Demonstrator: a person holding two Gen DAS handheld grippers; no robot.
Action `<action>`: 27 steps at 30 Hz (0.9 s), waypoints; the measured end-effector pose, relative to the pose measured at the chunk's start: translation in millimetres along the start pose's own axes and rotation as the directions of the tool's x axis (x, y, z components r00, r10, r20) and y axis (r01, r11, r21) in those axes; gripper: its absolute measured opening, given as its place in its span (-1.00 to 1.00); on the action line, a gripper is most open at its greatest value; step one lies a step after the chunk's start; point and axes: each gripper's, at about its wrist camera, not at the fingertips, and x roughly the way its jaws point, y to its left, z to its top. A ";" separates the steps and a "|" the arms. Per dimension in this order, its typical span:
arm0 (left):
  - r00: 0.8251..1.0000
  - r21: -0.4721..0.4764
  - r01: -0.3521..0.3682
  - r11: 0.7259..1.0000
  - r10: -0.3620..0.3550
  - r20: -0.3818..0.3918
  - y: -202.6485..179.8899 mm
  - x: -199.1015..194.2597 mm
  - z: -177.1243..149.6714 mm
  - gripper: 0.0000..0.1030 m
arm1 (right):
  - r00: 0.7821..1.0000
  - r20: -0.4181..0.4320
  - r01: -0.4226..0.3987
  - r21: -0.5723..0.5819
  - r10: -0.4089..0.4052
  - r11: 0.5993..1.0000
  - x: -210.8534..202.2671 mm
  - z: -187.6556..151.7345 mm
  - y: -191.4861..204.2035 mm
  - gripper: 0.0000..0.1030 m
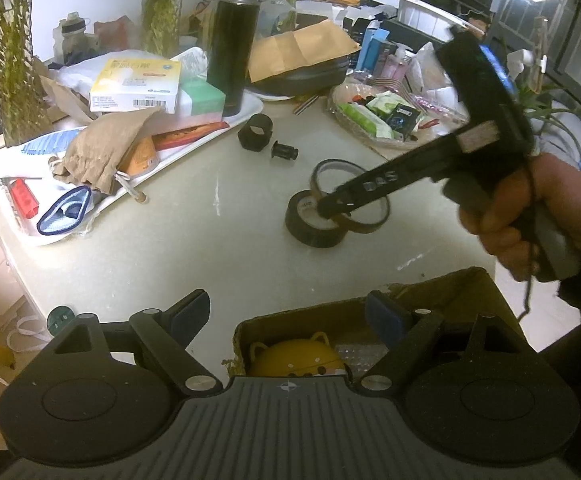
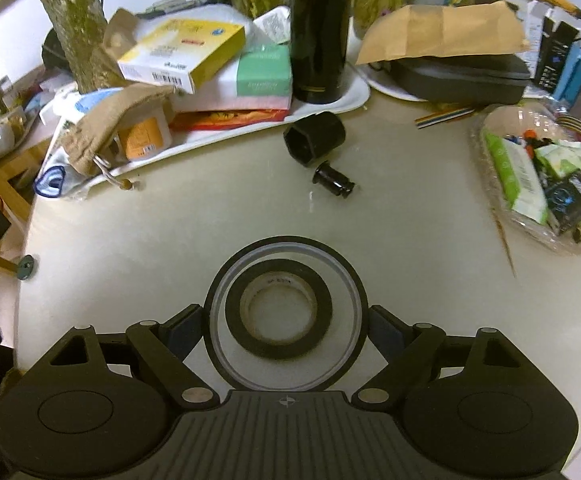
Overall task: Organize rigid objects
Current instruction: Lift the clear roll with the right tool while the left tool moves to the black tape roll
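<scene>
A wide, thin brown tape ring (image 2: 286, 242) is clamped between the pads of my right gripper (image 2: 286, 328), held just above the table. Through its hole I see a black tape roll (image 2: 286, 349) lying flat on the table (image 2: 150, 220). In the left wrist view, a hand holds the right gripper (image 1: 328, 210) slanting down over the black roll (image 1: 310, 236), with the ring (image 1: 366, 229) around its tip. My left gripper (image 1: 288, 312) stands open and empty over a cardboard box (image 1: 450, 284), which holds a yellow cat-faced object (image 1: 298, 356). A black hexagonal cap (image 2: 314, 140) and a small black spool (image 2: 332, 186) lie farther back.
A white tray (image 2: 354, 96) at the back carries boxes, a burlap pouch (image 2: 102, 124) and a tall black flask (image 2: 318, 28). A clear basket (image 2: 490, 216) of packets stands at the right. Behind it, a black case (image 2: 462, 76) lies under a brown envelope. The table edge curves at the left.
</scene>
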 end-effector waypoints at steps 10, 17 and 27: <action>1.000 0.062 -0.007 0.998 0.007 0.001 -12.1 1.1 2.1 0.66 | 0.997 0.082 0.010 0.061 -0.015 0.998 -50.5 -26.5 -13.7 0.72; 1.000 0.115 -0.025 0.993 0.025 0.005 -21.9 3.4 8.9 0.66 | 0.993 0.120 0.008 0.114 -0.022 0.993 -82.8 -53.5 -30.0 0.72; 0.999 0.148 -0.040 0.988 0.041 -0.006 -25.1 13.8 28.8 0.66 | 0.985 0.165 0.022 0.173 -0.051 0.985 -121.4 -98.1 -43.3 0.72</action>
